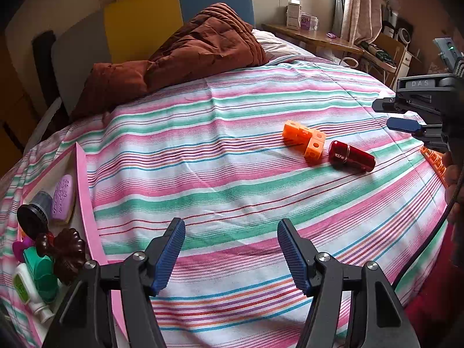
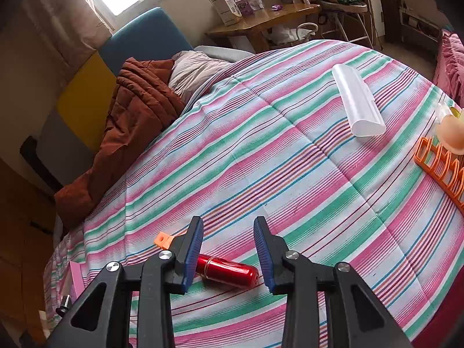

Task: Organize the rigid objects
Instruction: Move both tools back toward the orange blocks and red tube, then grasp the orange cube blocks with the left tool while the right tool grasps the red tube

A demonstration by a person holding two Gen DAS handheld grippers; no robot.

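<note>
A dark red capsule-shaped case (image 1: 351, 156) lies on the striped bedspread beside an orange block piece (image 1: 305, 140). My left gripper (image 1: 231, 256) is open and empty, well short of both. A pink tray (image 1: 84, 179) at the left holds several small items, among them a purple soap (image 1: 63, 197). My right gripper (image 2: 228, 255) is open and empty, hovering just above the red case (image 2: 227, 271), which lies under and between its fingers; the orange block (image 2: 162, 240) peeks out left of it. The right gripper also shows at the right edge of the left wrist view (image 1: 406, 116).
A white translucent case (image 2: 358, 104) lies far right on the bed. An orange rack (image 2: 440, 168) and a pale round item (image 2: 451, 133) sit at the right edge. A brown quilt (image 1: 185, 58) is heaped at the headboard. A wooden table (image 2: 261, 20) stands beyond.
</note>
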